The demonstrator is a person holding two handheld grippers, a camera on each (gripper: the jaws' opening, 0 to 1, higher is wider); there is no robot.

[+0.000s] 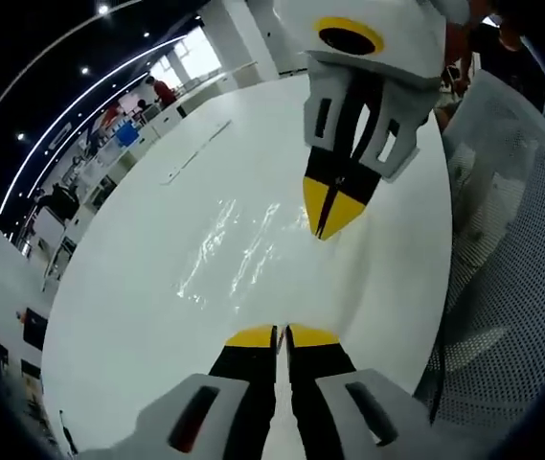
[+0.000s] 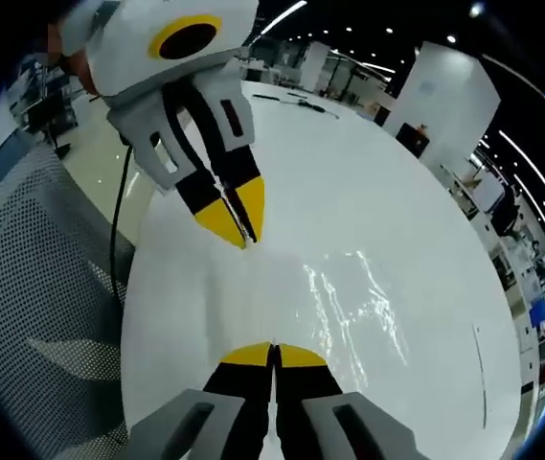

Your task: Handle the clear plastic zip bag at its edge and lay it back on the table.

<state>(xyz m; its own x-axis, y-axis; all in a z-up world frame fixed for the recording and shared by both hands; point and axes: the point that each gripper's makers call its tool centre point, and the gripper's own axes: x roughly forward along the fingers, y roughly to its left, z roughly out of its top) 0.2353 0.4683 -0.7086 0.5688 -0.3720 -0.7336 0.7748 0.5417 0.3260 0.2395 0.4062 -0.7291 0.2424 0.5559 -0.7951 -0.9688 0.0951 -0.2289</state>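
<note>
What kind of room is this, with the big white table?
Probably a large open office or lab hall: strip lights run across a dark ceiling, desks with people stand behind the white table, and a mesh office chair stands beside it.

A grey mesh chair (image 1: 511, 287) stands beside the white table (image 1: 138, 316).

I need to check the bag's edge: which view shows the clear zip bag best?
The left gripper view: the clear zip bag lies wrinkled and glinting mid-table between both grippers' tips. The right gripper view shows it off to the right, edges fainter.
</note>
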